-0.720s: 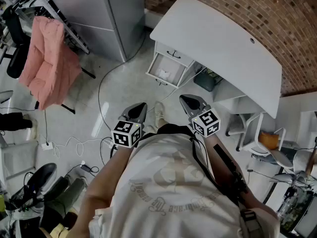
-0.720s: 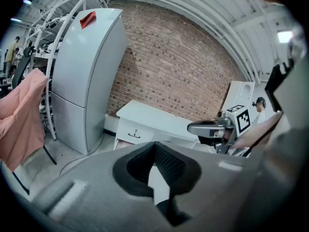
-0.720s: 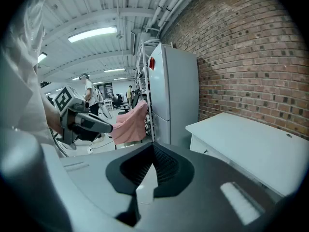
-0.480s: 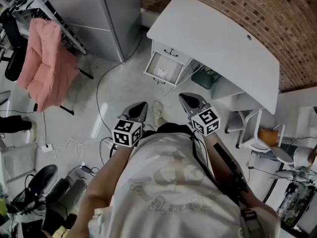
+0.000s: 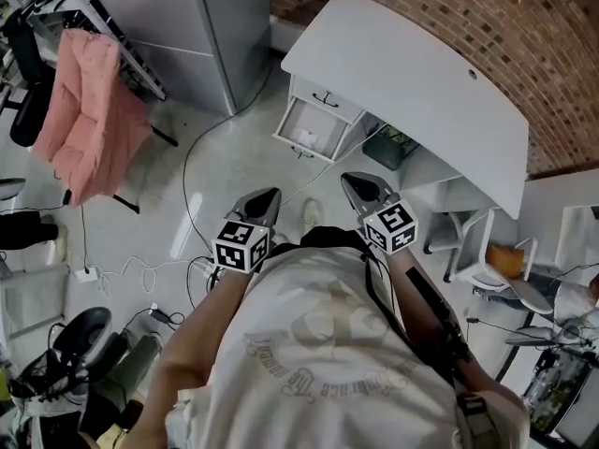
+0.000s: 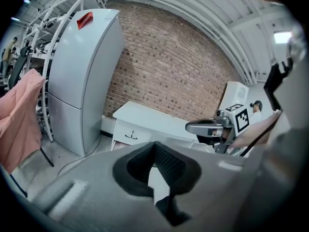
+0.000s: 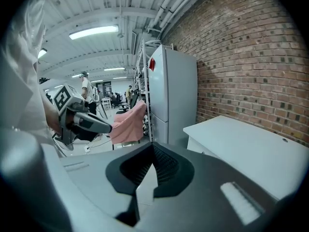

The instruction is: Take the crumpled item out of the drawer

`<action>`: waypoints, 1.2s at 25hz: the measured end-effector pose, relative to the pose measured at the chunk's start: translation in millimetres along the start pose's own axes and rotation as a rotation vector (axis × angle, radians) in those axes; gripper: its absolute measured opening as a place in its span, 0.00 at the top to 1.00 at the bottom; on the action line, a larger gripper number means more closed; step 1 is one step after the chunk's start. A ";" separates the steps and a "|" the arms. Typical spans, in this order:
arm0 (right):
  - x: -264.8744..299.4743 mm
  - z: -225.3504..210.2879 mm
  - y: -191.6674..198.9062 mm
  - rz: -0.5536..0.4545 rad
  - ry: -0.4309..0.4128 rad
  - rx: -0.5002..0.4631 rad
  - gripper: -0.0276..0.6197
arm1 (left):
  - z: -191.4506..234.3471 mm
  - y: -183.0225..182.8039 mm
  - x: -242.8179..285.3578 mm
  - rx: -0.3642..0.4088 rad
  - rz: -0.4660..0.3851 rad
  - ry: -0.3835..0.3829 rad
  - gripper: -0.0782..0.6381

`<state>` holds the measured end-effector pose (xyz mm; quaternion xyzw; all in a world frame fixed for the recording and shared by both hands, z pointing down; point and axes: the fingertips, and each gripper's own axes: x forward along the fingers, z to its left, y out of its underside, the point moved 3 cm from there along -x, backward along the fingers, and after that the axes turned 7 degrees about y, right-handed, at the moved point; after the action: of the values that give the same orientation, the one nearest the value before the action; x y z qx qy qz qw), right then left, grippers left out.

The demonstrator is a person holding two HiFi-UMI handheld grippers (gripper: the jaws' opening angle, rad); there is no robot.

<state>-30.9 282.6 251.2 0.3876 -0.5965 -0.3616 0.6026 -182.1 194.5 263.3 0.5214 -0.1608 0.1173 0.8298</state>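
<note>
The desk [image 5: 412,92] stands at the far side. Its drawer [image 5: 299,150] is open at the left end, and a pale wad inside is probably the item [image 5: 306,137]. You are at the approach step. The left gripper [image 5: 270,196] and right gripper [image 5: 356,185] are closed, empty and near your chest. Next, step closer, part one pair of jaws and reach in.
</note>
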 end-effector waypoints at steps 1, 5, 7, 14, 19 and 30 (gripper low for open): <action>1.9 -0.1 -0.7 0.000 -0.001 0.000 0.95 | 1.1 0.2 0.3 -0.004 -0.001 -0.003 0.89; 8.7 0.5 3.5 0.009 -0.019 -0.005 0.94 | 5.1 3.2 4.8 -0.015 0.001 -0.014 0.89; 12.2 -3.0 8.4 0.016 -0.029 -0.009 0.94 | 7.9 2.5 8.6 -0.015 0.000 -0.024 0.89; 39.5 -31.0 9.8 0.031 -0.089 -0.035 0.95 | 24.2 -13.1 24.3 -0.027 -0.023 -0.106 0.89; 64.6 -55.1 -1.3 0.039 -0.130 -0.047 0.94 | 31.2 -29.3 44.3 -0.043 -0.032 -0.140 0.89; 126.1 -102.0 15.1 0.141 -0.270 -0.061 0.94 | 55.5 -45.3 97.5 -0.124 0.004 -0.239 0.89</action>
<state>74.0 179.6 321.2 0.2742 -0.6868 -0.3850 0.5522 -83.9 127.5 286.2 0.4792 -0.2668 0.0458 0.8349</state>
